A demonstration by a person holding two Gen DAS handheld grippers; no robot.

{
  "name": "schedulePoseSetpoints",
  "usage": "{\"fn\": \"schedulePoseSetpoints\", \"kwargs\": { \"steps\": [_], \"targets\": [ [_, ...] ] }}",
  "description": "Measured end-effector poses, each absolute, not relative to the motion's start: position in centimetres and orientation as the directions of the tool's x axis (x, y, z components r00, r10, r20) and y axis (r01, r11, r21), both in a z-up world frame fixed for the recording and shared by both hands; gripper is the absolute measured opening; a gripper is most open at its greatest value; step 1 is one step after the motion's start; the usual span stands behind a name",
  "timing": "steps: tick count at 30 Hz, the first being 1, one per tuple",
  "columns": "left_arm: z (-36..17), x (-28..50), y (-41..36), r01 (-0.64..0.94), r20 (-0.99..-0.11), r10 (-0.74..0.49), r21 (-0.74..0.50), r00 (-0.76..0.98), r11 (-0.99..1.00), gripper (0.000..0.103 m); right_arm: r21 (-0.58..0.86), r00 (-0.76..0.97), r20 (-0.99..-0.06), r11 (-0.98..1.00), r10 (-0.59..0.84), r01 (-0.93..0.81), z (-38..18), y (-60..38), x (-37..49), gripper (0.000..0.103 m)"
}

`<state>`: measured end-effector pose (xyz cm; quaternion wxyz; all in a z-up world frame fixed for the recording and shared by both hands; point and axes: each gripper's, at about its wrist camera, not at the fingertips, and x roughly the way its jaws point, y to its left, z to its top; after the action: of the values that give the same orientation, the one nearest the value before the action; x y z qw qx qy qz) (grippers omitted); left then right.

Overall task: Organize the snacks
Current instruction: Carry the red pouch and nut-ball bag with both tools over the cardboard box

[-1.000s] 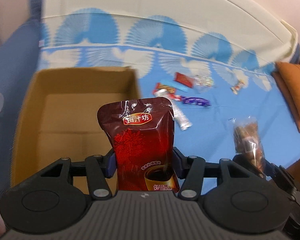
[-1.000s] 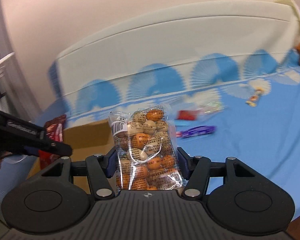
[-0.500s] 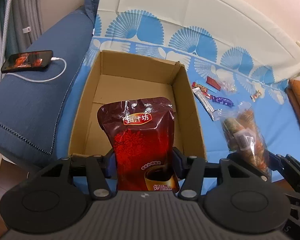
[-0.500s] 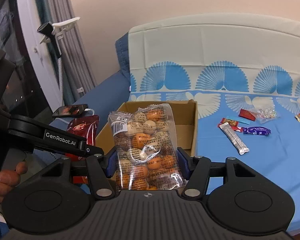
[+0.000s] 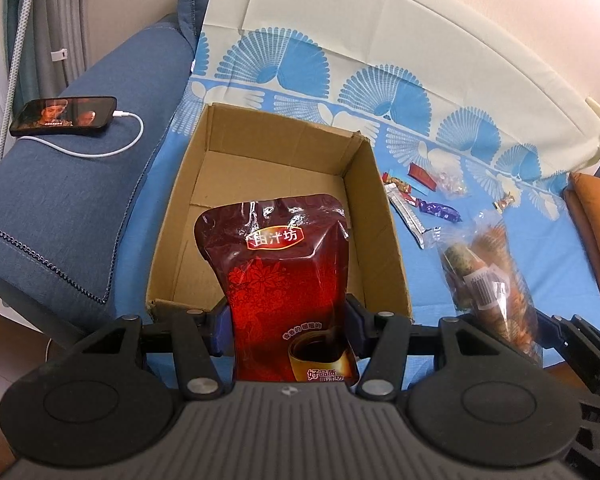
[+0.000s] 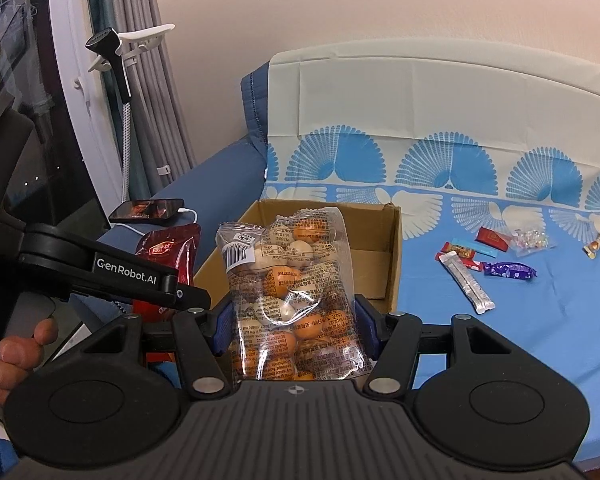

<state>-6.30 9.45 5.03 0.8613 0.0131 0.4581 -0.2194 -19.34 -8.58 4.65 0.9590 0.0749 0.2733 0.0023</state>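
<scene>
Your left gripper is clamped on a dark red glossy stand-up pouch with a gold-and-white label. The pouch stands upright between the two blue pads, gripped across its lower half, with its top rising well clear of the jaws. It hangs over the near edge of the open brown cardboard box, which sits on the blue sheet with white fan print.

Your right gripper is closed on a clear plastic bag of orange and cream round snacks. This bag is also upright, pinched at its lower half between the blue pads, with the barcode label at its upper left. In the right wrist view it is held in front of the same cardboard box, near the box's front right corner.

Loose on the sheet to the right of the box you have a long silver sachet, a purple wrapped candy, a red flat packet, a small clear bag of candies and a gold wrapped sweet, all near one another and apart from the box.

A black smartphone with a white cable lies on the dark blue sofa arm left of the box. Your left hand shows at the lower left of the right wrist view, on the gripper's handle.
</scene>
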Motion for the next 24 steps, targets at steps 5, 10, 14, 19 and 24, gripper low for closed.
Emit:
{"fn": "schedulePoseSetpoints", "kwargs": {
  "steps": [5, 10, 14, 19, 24],
  "targets": [
    [5.0, -6.2, 9.2, 0.394, -0.795, -0.369, -0.179, 0.482, 0.901, 0.06, 0.147, 0.847, -0.53, 0.988, 0.048, 0.037, 4.5, -9.0, -19.4, 0.061],
    [4.9, -6.1, 9.2, 0.394, -0.795, -0.37, -0.181, 0.481, 0.901, 0.06, 0.149, 0.843, -0.535, 0.988, 0.046, 0.04, 4.4, -9.1, -19.3, 0.061],
    [4.8, -6.0, 9.1, 0.391, -0.796, -0.368, -0.182, 0.48, 0.902, 0.06, 0.151, 0.841, -0.54, 0.987, 0.043, 0.046, 4.4, -8.8, -19.0, 0.061],
    [4.7, -5.8, 9.1, 0.386, -0.797, -0.367, -0.185, 0.479, 0.904, 0.06, 0.152, 0.836, -0.547, 0.987, 0.043, 0.049, 4.3, -8.7, -18.7, 0.061],
    [4.6, -5.3, 9.2, 0.379, -0.796, -0.366, -0.187, 0.482, 0.906, 0.06, 0.151, 0.832, -0.554, 0.987, 0.034, 0.06, 4.1, -8.7, -18.1, 0.061]
  ]
}}
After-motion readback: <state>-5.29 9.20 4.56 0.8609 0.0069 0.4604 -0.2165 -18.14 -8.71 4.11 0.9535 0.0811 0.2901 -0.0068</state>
